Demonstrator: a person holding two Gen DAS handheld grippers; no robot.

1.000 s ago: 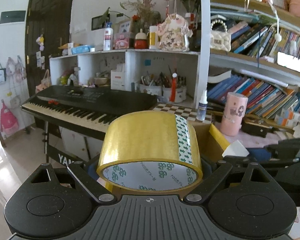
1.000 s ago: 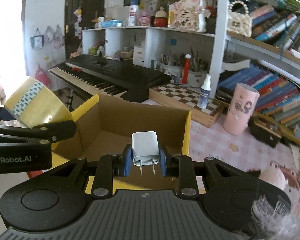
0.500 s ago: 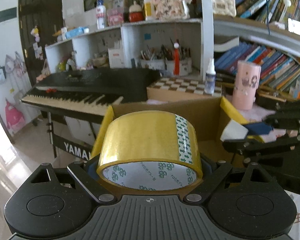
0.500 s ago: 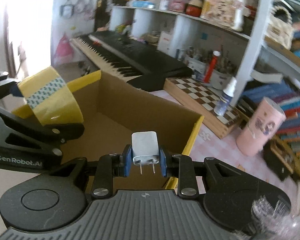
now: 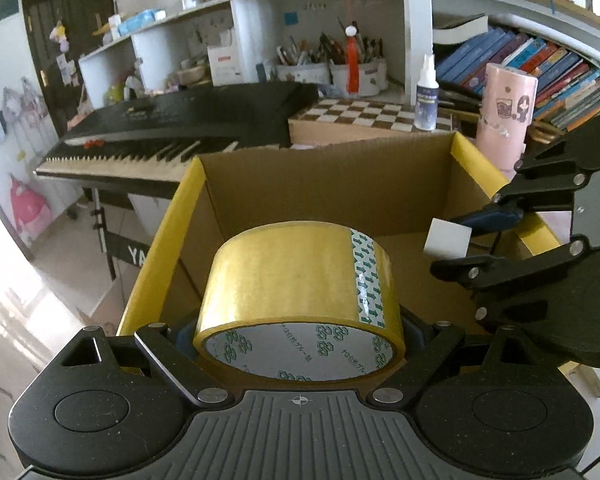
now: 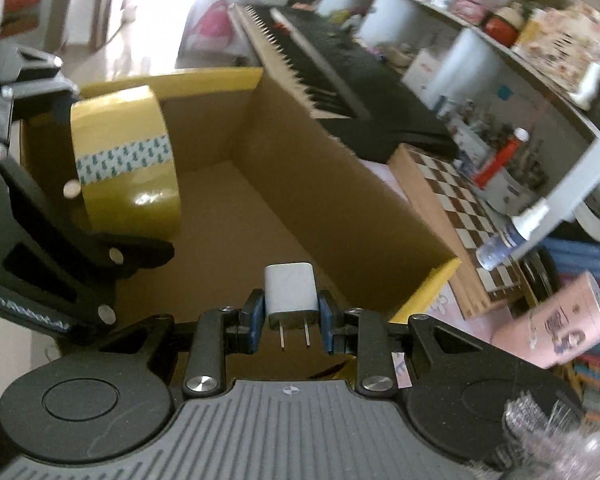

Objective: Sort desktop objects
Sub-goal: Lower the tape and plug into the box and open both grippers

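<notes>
Over the open cardboard box [image 5: 328, 184], my left gripper [image 5: 300, 320] clamps the tape roll [image 5: 300, 280], my right gripper [image 6: 287, 312] pinches the white charger [image 6: 289, 294]; the floor lies directly below both.

Two grippers are in sight — the left gripper [image 5: 300, 322] and the right gripper [image 6: 288, 314]. One roll of yellow tape [image 5: 300, 280], with one strip of green-printed white paper across its outer face. One white charger plug [image 6: 289, 294] with two metal prongs. One open cardboard box [image 5: 328, 184] with yellow flaps. One black keyboard [image 5: 172, 128]. One checkered board [image 5: 364, 114]. One small spray bottle [image 5: 426, 96] stands on that board — one pink cylinder [image 5: 504, 114] beside it. The books on the shelves are too many and too blurred to count.
</notes>
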